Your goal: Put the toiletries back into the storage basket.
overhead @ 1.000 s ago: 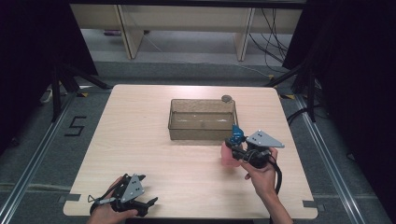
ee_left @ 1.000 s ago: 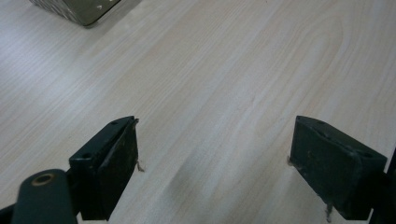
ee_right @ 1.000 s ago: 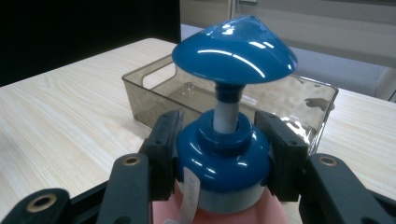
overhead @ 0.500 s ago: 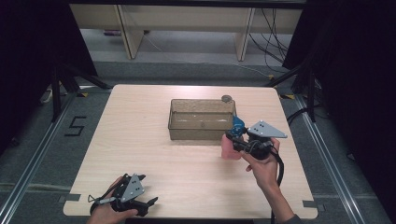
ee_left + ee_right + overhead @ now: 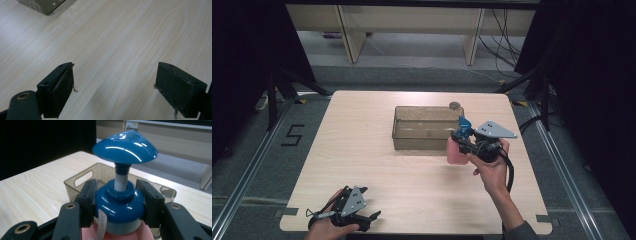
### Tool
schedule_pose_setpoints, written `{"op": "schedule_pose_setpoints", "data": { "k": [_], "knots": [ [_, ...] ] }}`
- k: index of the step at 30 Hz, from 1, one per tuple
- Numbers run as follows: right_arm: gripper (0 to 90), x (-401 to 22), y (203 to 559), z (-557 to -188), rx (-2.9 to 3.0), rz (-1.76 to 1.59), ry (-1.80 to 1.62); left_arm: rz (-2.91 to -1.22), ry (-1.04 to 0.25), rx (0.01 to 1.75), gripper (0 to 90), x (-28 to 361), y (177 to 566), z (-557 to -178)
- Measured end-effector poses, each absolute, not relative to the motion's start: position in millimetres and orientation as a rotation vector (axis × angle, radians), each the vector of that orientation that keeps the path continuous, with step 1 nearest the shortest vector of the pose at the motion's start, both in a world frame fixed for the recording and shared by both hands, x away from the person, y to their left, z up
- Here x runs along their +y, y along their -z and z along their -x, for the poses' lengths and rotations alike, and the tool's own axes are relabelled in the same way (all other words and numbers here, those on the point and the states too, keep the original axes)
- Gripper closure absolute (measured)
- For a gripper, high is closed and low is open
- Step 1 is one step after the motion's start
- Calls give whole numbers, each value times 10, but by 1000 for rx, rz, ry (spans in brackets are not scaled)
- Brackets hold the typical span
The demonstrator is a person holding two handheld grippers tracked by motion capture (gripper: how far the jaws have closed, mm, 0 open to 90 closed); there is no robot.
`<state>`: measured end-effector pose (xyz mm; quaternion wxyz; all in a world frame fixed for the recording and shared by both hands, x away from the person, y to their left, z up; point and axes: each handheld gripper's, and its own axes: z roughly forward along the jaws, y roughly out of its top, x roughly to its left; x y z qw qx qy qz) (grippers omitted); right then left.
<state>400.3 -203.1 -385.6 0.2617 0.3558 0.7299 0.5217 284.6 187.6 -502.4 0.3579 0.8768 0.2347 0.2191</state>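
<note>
Rt gripper [image 5: 117, 202] clamping the blue collar of a pink pump bottle [image 5: 456, 150], both jaws pressing on the collar's 2 sides, w/ the blue mushroom-shaped pump head [image 5: 125, 145] standing upright above them. In the high view, gripping the same bottle [image 5: 456, 150] just off the near-right corner of the clear plastic bin [image 5: 422, 127]; can't tell there whether the base is touching the wooden table [image 5: 362, 150] or hanging just above it. Looking along the jaws in the rt gripper view, facing the bin [image 5: 82, 178] straight ahead, w/ its cut-out handle showing and nothing visible inside.

Lt gripper [image 5: 113, 90] resting near the table's near-left edge, well apart from the bin, jaws gaping wide w/ only bare wood between them; seen in the high view too [image 5: 349, 212], idling in the person's hand.

Judging the step: carrying the bottle toward the bin, i.e. mid-transfer, not yet over the rim. Small dark round object [image 5: 455, 105] sitting by the bin's far-right corner, too small to ID.

Next move prob. calling for: lifting enough to clear the near wall, moving fwd over the opening, keeping the bottle upright, lowering to the floor of the bin, then spreading the jaws. Watching for the tall pump head tipping the bottle, and for the base catching the rim.
</note>
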Motion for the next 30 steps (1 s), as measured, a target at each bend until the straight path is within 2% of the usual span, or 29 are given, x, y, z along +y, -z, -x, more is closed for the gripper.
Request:
{"op": "schedule_pose_setpoints", "data": {
  "k": [30],
  "knots": [
    [534, -2032, 3665, -4232, 1927, -1010, -1436, -2257, -568, 604, 149, 1875, 5019, -2841]
  ]
}}
